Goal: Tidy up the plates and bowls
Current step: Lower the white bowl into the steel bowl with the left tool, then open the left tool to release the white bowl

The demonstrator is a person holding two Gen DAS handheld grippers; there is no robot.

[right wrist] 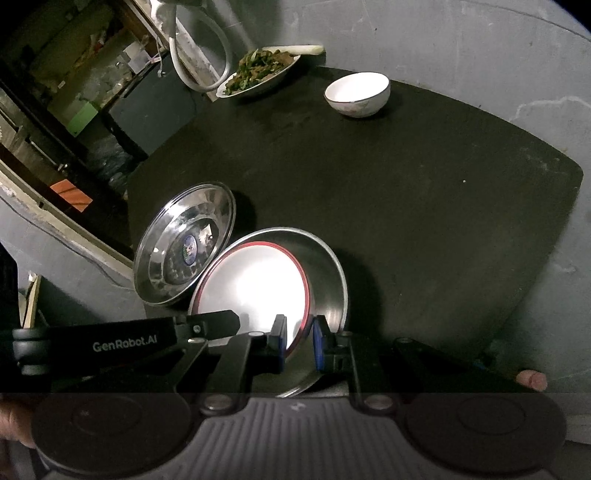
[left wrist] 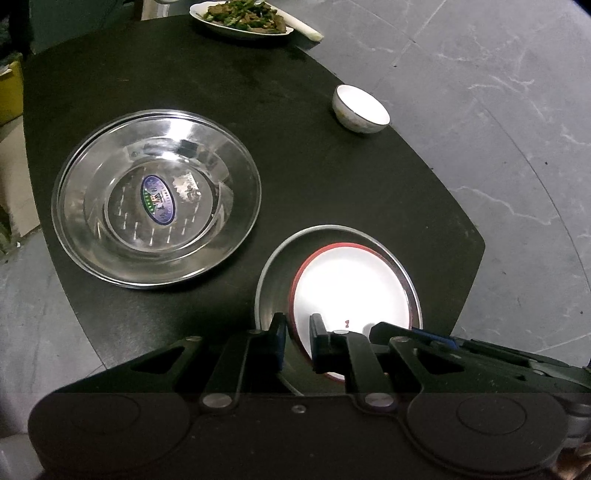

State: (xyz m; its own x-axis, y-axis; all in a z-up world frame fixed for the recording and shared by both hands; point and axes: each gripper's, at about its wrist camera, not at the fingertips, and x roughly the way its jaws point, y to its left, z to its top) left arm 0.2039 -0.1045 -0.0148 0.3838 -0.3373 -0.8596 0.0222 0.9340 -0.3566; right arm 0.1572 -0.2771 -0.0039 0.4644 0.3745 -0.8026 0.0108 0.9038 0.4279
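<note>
1. Red-rimmed white plate [left wrist: 351, 288] sits inside a shallow steel dish [left wrist: 273, 288] at the near edge of the black desk [left wrist: 332, 177]; it lies off-centre in the dish, toward that dish's right side in the left wrist view.
2. Left gripper [left wrist: 298, 339]: fingers nearly closed across the plate's near rim, one pad outside and one inside. Whether the pads press I cannot tell.
3. Right gripper [right wrist: 300, 338]: fingers closed down on the same plate's rim at its other side. Judgement: a two-sided hold, suited to setting the plate level into the dish or lifting it without tipping.
4. Larger steel plate [left wrist: 157, 197], with a label sticker in its well, sits just beside the dish on the left, rims very near.
5. Small white bowl [left wrist: 360, 109] stands well apart toward the far edge; a serving dish of cooked greens [left wrist: 242, 16] sits beyond, at the far rim.
6. Open room: bare desk between the dish and the bowl. The near edge lies close under the dish, so little margin toward the person.
</note>
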